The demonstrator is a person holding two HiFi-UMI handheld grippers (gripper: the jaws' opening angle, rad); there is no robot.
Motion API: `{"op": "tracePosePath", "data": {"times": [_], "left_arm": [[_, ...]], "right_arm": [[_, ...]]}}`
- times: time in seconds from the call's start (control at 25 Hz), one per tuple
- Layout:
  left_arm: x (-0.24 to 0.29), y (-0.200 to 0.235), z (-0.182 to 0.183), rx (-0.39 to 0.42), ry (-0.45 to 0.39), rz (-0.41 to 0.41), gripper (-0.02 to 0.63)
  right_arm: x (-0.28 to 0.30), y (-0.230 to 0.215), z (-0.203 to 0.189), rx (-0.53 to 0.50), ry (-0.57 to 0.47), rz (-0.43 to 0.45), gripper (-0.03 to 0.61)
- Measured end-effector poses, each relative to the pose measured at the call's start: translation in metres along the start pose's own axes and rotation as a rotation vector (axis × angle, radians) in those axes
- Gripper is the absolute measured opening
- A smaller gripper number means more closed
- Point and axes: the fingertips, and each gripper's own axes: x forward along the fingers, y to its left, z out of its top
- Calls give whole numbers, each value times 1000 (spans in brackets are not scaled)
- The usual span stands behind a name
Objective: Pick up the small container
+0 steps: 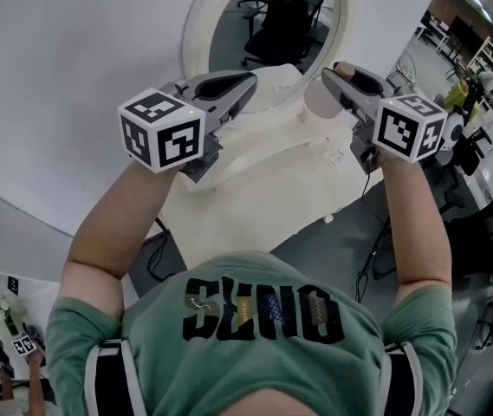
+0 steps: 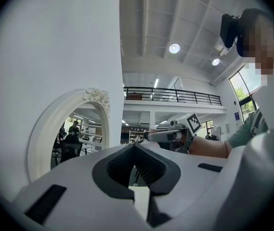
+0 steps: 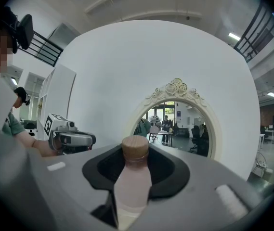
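The small container (image 3: 133, 186) is a pale pink bottle with a tan cap. It stands upright between the black pads of my right gripper (image 3: 136, 177), which is shut on it. In the head view the container (image 1: 318, 101) shows as a pale round shape under the right gripper (image 1: 333, 81), held in the air over the white table (image 1: 255, 198). My left gripper (image 1: 248, 82) is raised at the same height to the left, and its jaws meet at the tip with nothing in them. The left gripper view shows those tips (image 2: 136, 148) together.
A white oval mirror (image 1: 268, 20) with an ornate frame stands against the white wall at the back of the table and reflects office chairs. A small pale item (image 1: 335, 156) lies on the table. Cables and chairs fill the grey floor at right.
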Motion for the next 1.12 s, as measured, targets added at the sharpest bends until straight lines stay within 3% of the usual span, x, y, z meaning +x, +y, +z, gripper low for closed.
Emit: {"op": "tracePosePath", "data": {"times": [1.12], "left_arm": [[1,0,0,0,8,-3,3]], "right_arm": [[2,2,-1,-13,10,7,143]]}}
